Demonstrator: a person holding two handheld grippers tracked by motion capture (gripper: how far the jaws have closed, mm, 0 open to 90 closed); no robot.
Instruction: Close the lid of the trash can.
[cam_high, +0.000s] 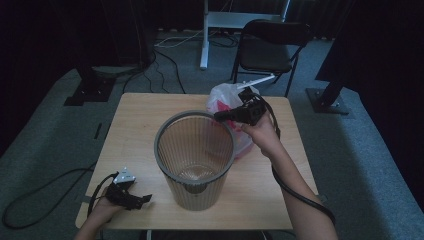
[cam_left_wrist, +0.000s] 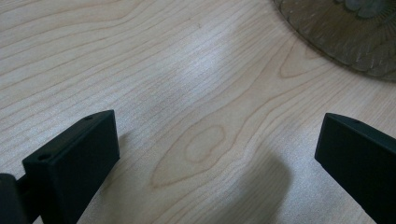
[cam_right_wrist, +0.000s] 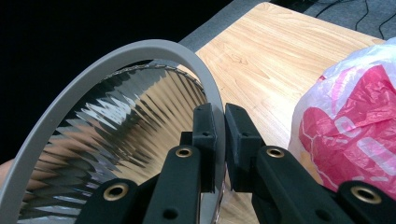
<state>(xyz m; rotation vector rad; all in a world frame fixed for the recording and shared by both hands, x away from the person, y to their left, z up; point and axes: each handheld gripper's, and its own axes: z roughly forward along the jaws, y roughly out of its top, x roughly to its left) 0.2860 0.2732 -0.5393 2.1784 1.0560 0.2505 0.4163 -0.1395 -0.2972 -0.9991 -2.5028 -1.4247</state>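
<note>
The plastic bag (cam_high: 227, 102) stands behind the right gripper (cam_high: 220, 115), its lower part hidden by the ribbed bin (cam_high: 194, 172) and the hand (cam_high: 262, 135); in the right gripper view its right side is cut off. What the bag holds cannot be told. Between that gripper's jaws, the bin's grey rim (cam_right_wrist: 116, 58) is partly covered. In the left gripper view, beyond the left gripper (cam_left_wrist: 215, 154), the bin's base is cropped at the top edge.

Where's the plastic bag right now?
In the high view the bag sits on the table behind the bin, toward the far right, beside the right tongs.
</note>
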